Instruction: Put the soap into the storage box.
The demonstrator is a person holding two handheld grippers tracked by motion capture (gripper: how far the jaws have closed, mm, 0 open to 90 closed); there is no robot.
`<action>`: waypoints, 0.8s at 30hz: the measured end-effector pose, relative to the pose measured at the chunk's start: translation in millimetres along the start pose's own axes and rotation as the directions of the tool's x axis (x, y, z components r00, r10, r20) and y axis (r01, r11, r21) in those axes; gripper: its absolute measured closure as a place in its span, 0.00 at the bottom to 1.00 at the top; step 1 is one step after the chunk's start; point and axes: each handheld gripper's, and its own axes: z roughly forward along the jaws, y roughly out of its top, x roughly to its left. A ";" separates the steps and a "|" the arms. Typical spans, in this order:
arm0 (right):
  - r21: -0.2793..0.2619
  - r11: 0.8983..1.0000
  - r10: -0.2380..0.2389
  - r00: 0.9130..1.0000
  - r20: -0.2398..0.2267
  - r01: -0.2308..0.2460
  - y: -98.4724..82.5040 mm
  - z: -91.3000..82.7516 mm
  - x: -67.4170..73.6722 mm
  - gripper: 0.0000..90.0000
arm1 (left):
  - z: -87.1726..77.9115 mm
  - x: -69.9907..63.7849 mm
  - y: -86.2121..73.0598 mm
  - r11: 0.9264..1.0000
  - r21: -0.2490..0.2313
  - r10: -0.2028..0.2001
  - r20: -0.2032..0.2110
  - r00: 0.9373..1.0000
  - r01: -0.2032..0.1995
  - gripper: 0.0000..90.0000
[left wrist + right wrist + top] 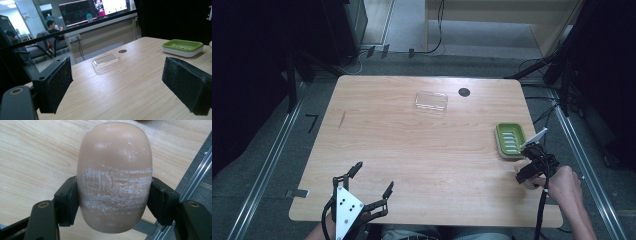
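Observation:
A beige oval soap bar, scuffed white across its middle, sits between the two black jaws of my right gripper, which is shut on its sides just above the wooden table. In the high view my right gripper is near the table's right edge, just in front of a green soap dish with a white base. My left gripper hovers open over the front left of the table with nothing between its pads. The green soap dish lies far off to its right.
A clear plastic lid lies at the back centre of the table, and the same lid shows in the left gripper view. A round black grommet is set into the tabletop just right of it. Metal rails run along both sides of the table.

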 end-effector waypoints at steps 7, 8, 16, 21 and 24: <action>-0.001 1.000 0.000 1.000 0.000 0.000 5.4 -4.1 -1.6 0.37 | 0.1 -0.1 0.0 1.000 0.001 0.000 0.000 1.000 0.000 0.11; -0.005 1.000 -0.006 1.000 0.002 0.006 6.1 -4.1 -2.0 0.37 | 0.1 -0.1 0.0 1.000 0.000 0.000 0.000 1.000 0.000 0.11; 0.003 1.000 -0.007 1.000 0.003 0.007 11.8 -4.4 -1.4 0.37 | 0.1 -0.1 0.0 1.000 0.001 0.001 0.000 1.000 -0.001 0.11; -0.001 1.000 -0.009 1.000 0.005 0.009 16.4 -7.0 -2.1 0.37 | 0.1 0.0 0.0 1.000 0.000 -0.001 -0.001 1.000 0.001 0.11; -0.002 1.000 -0.010 1.000 0.003 0.010 19.3 -8.1 -1.3 0.37 | 0.1 -0.1 0.0 1.000 0.000 0.000 0.000 1.000 0.000 0.11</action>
